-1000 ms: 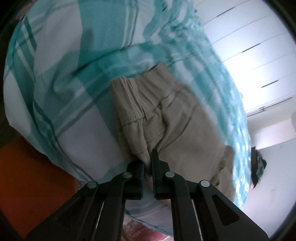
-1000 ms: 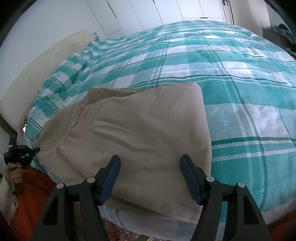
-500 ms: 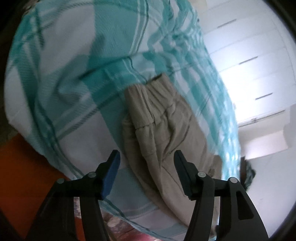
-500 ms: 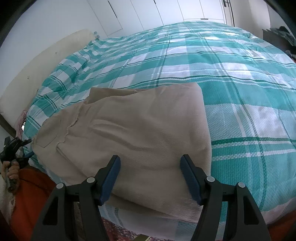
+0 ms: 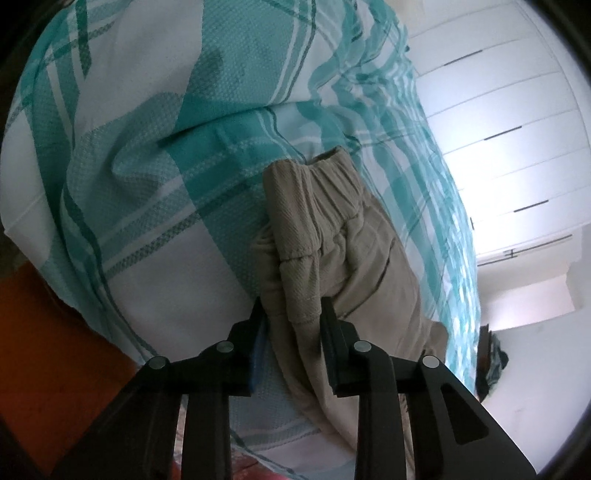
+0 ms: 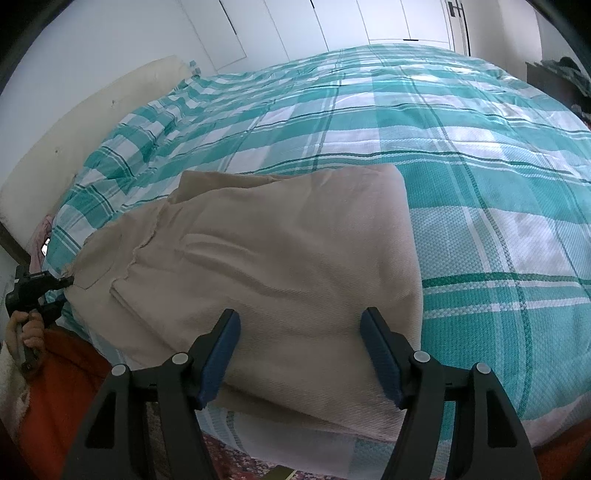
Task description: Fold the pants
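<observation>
Beige pants (image 6: 280,251) lie folded on the bed near its front edge. Their gathered waistband end (image 5: 314,206) runs away from my left gripper (image 5: 291,310). Its jaws are closing, and a thick fold of the pants' edge fills the gap between the two pads. The right wrist view shows the same gripper (image 6: 55,291) at the pants' far left corner, with a hand (image 6: 26,328) on its handle. My right gripper (image 6: 300,315) hangs open over the near edge of the folded pants, pads apart from the cloth.
A teal and white checked bedspread (image 6: 461,155) covers the bed. White wardrobe doors (image 6: 332,22) stand behind it and a cream headboard (image 6: 74,125) at the left. Orange cloth (image 6: 62,369) and a patterned rug (image 6: 240,458) lie below the bed's front edge.
The left gripper went from shut to wide open, and now its fingers have closed in around the pants' edge. The right gripper has kept still and open.
</observation>
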Motion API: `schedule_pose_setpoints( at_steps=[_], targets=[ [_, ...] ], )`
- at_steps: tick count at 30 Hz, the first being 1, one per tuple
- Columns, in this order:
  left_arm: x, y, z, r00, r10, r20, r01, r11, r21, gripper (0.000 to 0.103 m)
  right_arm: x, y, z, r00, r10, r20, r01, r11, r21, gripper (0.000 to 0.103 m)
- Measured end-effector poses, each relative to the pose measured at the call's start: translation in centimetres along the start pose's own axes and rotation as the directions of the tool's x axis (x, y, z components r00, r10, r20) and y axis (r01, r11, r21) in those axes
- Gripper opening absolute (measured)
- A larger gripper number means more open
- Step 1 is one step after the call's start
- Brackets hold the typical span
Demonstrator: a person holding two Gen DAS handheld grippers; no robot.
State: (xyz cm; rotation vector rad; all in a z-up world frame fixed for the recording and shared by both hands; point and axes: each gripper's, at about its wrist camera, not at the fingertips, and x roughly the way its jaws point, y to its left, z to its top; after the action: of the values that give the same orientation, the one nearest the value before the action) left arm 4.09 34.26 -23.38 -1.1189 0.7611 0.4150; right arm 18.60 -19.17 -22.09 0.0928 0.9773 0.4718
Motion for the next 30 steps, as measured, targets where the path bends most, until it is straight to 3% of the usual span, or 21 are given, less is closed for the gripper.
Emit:
schedule_pose_setpoints(
  at_steps=[5, 25, 30],
  targets=[
    [-0.3, -1.2, -0.5, 0.999, 0.034, 0.034, -0.037, 0.997, 0.072, 0.015, 0.0, 0.0, 0.0, 1.0, 0.001, 0.0, -0.001, 1.0, -0.001, 0.07],
    [-1.7, -2.2, -1.4, 0.995, 0.06, 0.077, -0.068, 0.992, 0.105, 0.01, 0.1, 0.0, -0.2, 1.0, 0.0, -0.002, 0.0, 1.0, -0.012, 0.072],
    [-2.9, -3.4, -1.5, 0.995, 0.031, 0.09, -0.041, 0.992, 0.119, 0.008, 0.1, -0.2, -0.2, 1.0, 0.007, -0.003, -0.007, 1.0, -0.01, 0.072]
  ],
)
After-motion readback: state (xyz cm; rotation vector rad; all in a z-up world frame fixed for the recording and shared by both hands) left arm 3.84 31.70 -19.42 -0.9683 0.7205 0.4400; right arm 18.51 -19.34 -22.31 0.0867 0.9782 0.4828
